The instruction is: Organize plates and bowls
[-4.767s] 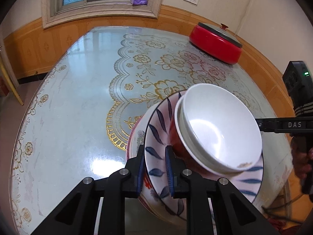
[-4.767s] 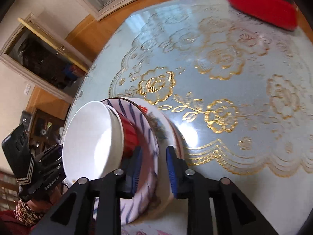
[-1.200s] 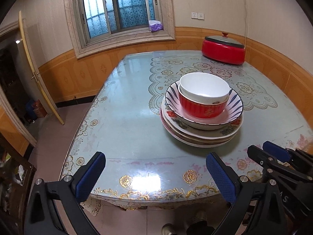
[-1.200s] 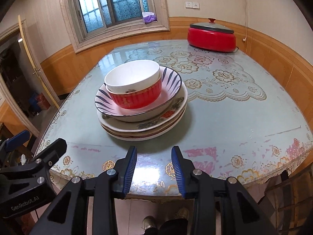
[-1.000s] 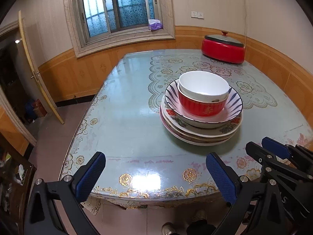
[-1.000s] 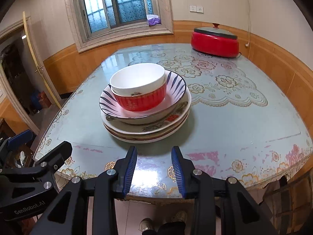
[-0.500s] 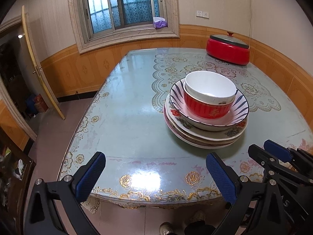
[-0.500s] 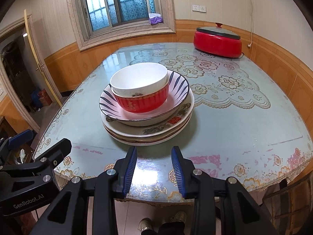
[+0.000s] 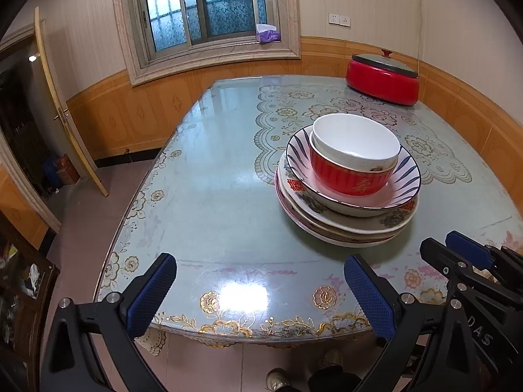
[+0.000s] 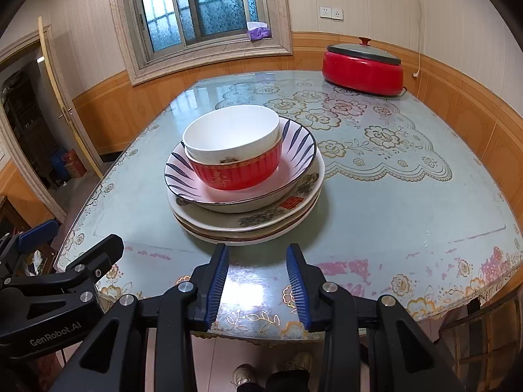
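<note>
left hand-held gripper (image 9: 260, 294): spread wide, empty | right hand-held gripper (image 10: 258, 289): narrowly parted, empty | white bowl (image 10: 232, 132) in red bowl (image 10: 240, 171) atop plates (image 10: 261, 219), 12 o'clock on desk (image 10: 392, 202)

A plain white bowl (image 10: 232, 133) nests in a red bowl (image 10: 238, 172) on a blue-striped pink plate (image 10: 295, 150), above a pale blue-green worktop (image 10: 392, 202) with gold flowers.

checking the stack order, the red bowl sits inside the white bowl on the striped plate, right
Not quite: the white bowl sits inside the red bowl, not the other way round. Both rest on the striped plate, as the right wrist view shows.
</note>
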A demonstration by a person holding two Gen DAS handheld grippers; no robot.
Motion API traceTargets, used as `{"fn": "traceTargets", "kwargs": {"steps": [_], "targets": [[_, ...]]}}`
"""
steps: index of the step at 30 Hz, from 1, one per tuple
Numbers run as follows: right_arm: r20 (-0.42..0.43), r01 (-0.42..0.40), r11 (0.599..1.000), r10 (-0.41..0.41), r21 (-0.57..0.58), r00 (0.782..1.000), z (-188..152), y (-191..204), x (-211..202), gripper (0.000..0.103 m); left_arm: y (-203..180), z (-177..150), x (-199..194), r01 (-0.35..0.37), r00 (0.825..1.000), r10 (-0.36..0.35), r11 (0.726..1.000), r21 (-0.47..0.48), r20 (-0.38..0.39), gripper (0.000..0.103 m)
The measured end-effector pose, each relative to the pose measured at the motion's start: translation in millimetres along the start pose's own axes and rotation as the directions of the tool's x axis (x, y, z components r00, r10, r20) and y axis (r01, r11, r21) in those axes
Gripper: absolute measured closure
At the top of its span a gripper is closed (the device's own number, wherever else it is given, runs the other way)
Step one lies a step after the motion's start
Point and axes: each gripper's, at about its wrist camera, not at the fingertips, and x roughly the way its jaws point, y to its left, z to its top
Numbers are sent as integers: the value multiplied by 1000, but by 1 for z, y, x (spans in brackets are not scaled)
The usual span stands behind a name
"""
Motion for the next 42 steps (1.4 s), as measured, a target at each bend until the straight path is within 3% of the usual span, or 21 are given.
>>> {"fn": "traceTargets", "kwargs": {"steps": [42], "targets": [[-10,15,1000,-15,14,1000,2,3,4,66,0,3,11,22,999,-22,1000,-1,-29,0]]}}
